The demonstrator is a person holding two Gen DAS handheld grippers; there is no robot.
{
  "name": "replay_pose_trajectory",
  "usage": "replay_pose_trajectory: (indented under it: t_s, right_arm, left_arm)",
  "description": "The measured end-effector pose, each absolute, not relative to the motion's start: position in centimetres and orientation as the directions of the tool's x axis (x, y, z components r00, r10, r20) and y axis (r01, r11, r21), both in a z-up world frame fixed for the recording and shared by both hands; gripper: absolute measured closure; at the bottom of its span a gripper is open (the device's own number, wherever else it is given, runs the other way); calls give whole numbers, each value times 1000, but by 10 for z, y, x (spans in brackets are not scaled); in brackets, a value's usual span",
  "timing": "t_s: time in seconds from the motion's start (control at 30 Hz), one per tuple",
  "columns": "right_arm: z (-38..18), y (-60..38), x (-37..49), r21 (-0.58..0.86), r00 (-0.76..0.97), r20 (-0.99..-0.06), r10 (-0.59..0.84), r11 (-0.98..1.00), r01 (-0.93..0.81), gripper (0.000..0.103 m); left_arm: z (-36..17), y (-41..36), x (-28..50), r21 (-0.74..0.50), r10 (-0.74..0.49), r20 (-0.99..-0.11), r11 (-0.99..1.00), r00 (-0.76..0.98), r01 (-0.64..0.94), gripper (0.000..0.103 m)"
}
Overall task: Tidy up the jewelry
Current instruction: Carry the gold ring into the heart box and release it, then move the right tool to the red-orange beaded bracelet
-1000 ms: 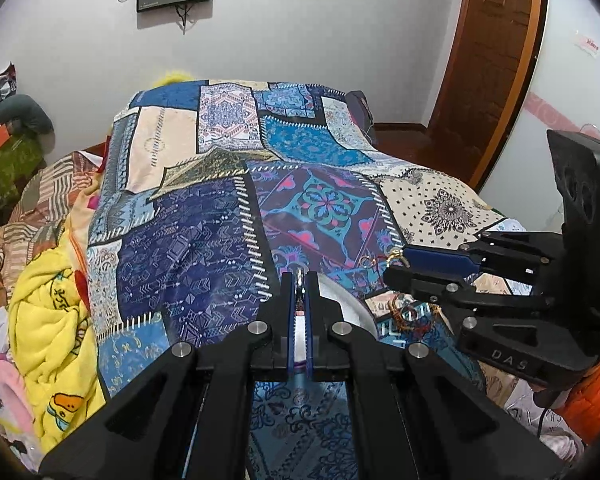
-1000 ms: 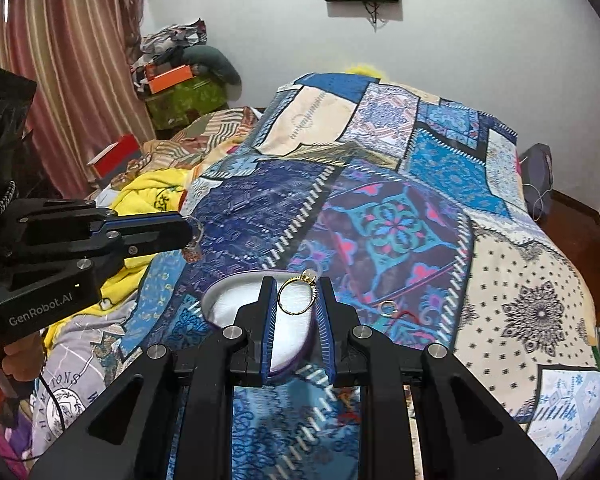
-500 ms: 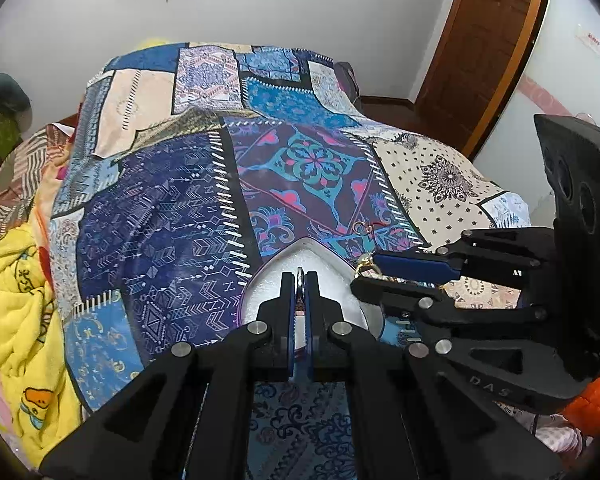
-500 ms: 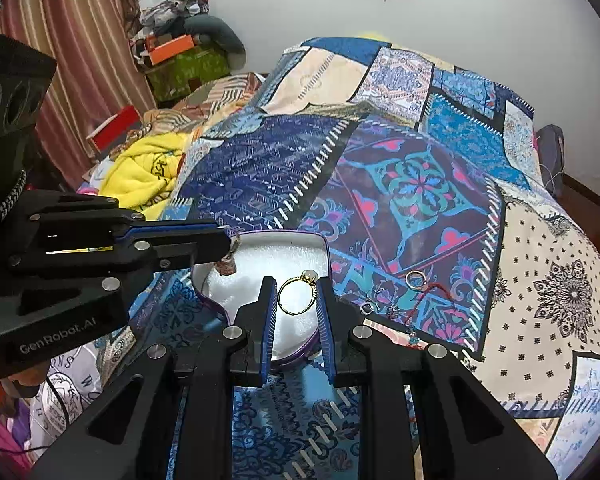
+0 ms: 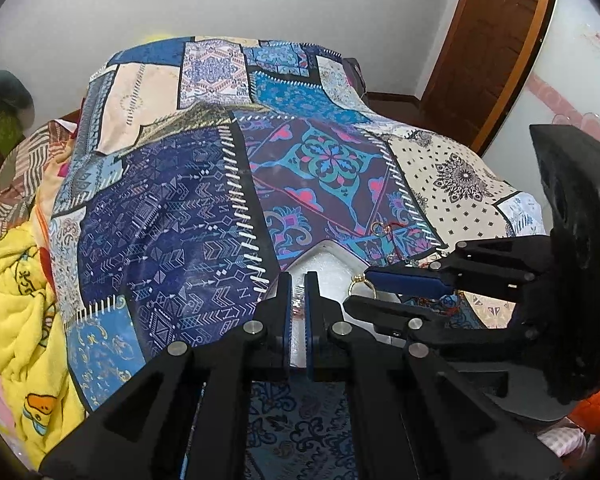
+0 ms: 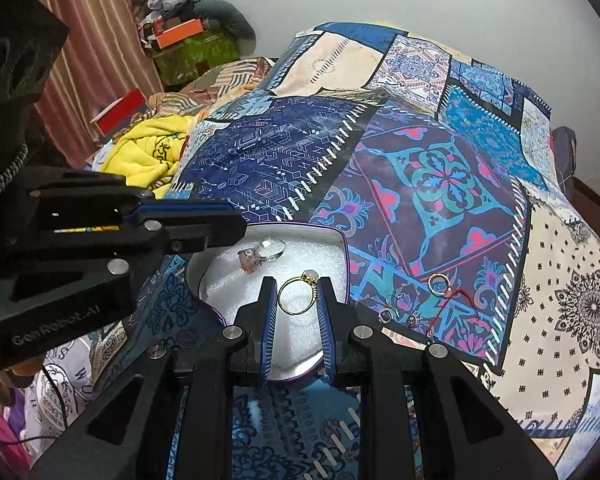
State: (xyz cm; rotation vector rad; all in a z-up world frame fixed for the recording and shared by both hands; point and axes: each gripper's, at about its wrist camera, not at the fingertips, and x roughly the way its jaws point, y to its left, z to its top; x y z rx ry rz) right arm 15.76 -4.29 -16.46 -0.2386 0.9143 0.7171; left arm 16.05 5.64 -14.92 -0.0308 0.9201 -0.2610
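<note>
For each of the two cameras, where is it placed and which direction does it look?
Left wrist: on the left gripper, looking down across the patchwork bedspread toward the door; right gripper intrudes.
Right wrist: on the right gripper, pinching a gold ring, facing the curtain; left gripper intrudes.
Shared: white-lined heart-shaped box.

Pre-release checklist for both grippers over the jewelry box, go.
1. right gripper shut on gold ring: ok.
2. Gold ring over the white foam of the heart-shaped box: ok.
3. left gripper shut on silver stone ring: ok.
4. Stone ring over the foam: ok.
5. Rings touching foam: cannot tell.
6. loose jewelry on the bedspread, unsorted: not ok.
</note>
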Motion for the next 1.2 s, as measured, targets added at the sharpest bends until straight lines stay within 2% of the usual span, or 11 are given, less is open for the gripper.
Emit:
replay_pose_trajectory:
  t_s: [0.17,0.33,0.4,0.47,0.7,0.93,1.03,1.2]
  right_arm:
    - [-162,-39,154,71,418,-787,454,740,-669,85]
    - [-158,-38,150,31,450,-782,431,748,-663,67]
    - [-156,-39,148,21,463,-776,428,752,-658,65]
    - [-152,-43,146,20,470,-772,428,756,-655,65]
    - [-140,-58,142,18,503,-754,423,778,-628,65]
    - [-127,-79,136,17,543,-730,415,805,-593,65]
    - [-124,-90,135,14,556,-726,405,817,-576,65]
    - [-126,-122,133,20,572,-733,369,852,-523,65]
  left_arm:
    - [-141,60,157,-112,-209,-772,974,600,195,96]
    - [-134,69,151,-80,-157,-765,985,624,151,91]
    - [-131,72,147,-68,-136,-759,989,637,131,80]
    - [-128,75,143,-63,-124,-753,991,646,116,72]
    - [-121,75,131,-48,-92,-743,995,663,85,64]
    - [-119,62,119,-25,-81,-745,995,662,93,63]
    - [-118,53,115,-24,-88,-747,994,659,105,58]
    - [-119,30,109,-10,-104,-756,989,647,146,57]
